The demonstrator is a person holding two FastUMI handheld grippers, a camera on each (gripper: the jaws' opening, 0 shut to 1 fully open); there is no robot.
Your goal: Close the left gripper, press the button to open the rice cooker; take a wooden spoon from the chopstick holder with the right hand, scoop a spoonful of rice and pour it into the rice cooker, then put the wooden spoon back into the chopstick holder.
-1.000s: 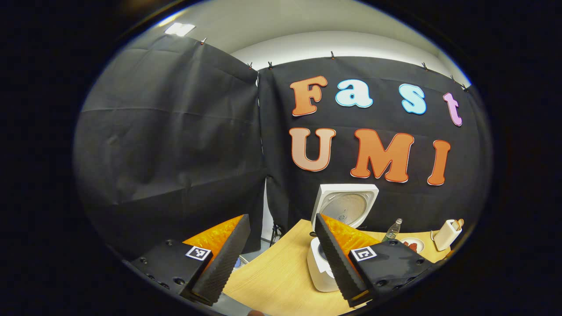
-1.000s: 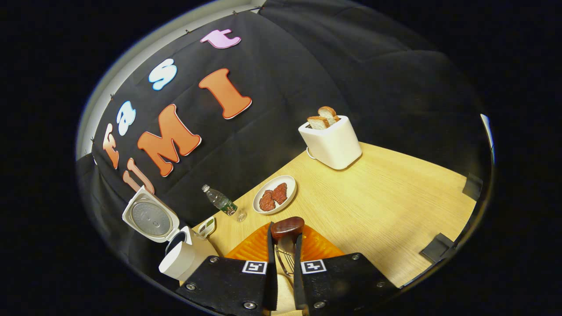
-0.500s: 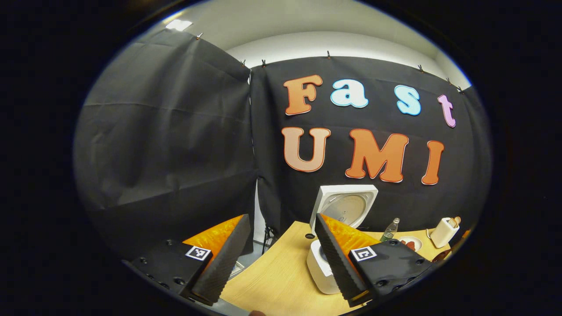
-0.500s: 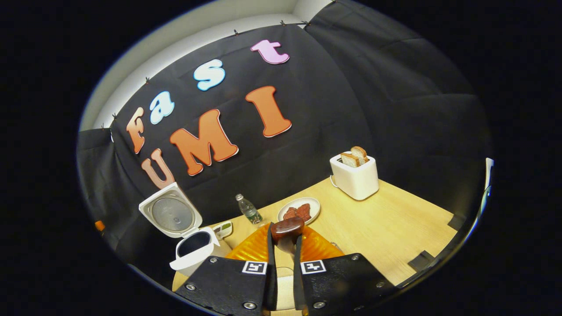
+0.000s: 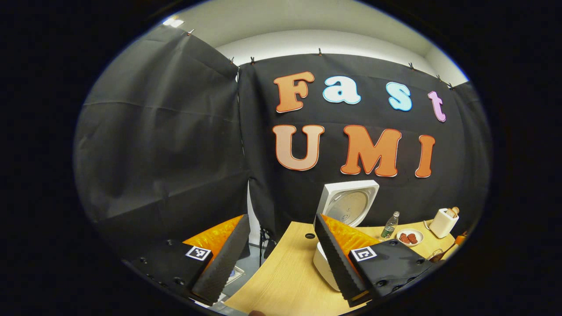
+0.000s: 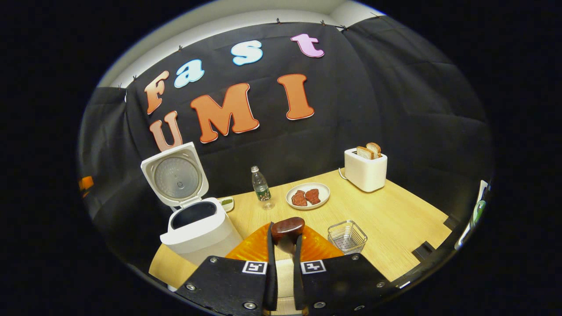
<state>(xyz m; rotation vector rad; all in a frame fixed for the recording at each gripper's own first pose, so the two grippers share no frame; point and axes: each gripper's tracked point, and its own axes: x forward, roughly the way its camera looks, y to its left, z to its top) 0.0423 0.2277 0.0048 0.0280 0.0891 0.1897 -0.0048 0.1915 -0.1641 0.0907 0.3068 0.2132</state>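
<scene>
Largest change first: stands level now in the right gripper view, no more tilted as one second ago, with the light wooden table (image 6: 395,219) spread wide. Brings the white rice cooker with raised lid (image 6: 197,230) much nearer, at the table's left edge, just beside the right gripper (image 6: 284,239). Judged from this: carrying toward the open pot, with the button step already done. Still pinches the dark brown wooden spoon (image 6: 287,227), fingers pressed together on its neck and the bowl poking out past the tips. Cannot tell whether rice lies in it. Newly shows the square wire-mesh basket (image 6: 347,237) near the front edge, apart from the spoon. Probably the chopstick holder, so the place for the return at the end. Drifts a little in the left gripper view, nothing more: left gripper (image 5: 281,217) with fingers spread wide, gripping nothing, the rice cooker half behind one finger.

Counted, big to small:
- one table
- one rice cooker
- one white toaster (image 6: 365,169) toward the far right corner, with two bread slices (image 6: 369,150)
- one round white plate (image 6: 307,196) near the far edge, with two red meat pieces (image 6: 306,197)
- one wire basket
- one clear plastic bottle (image 6: 261,184)
- one small dish with something green (image 6: 227,202), beside the cooker
- one spoon
- two grippers
</scene>
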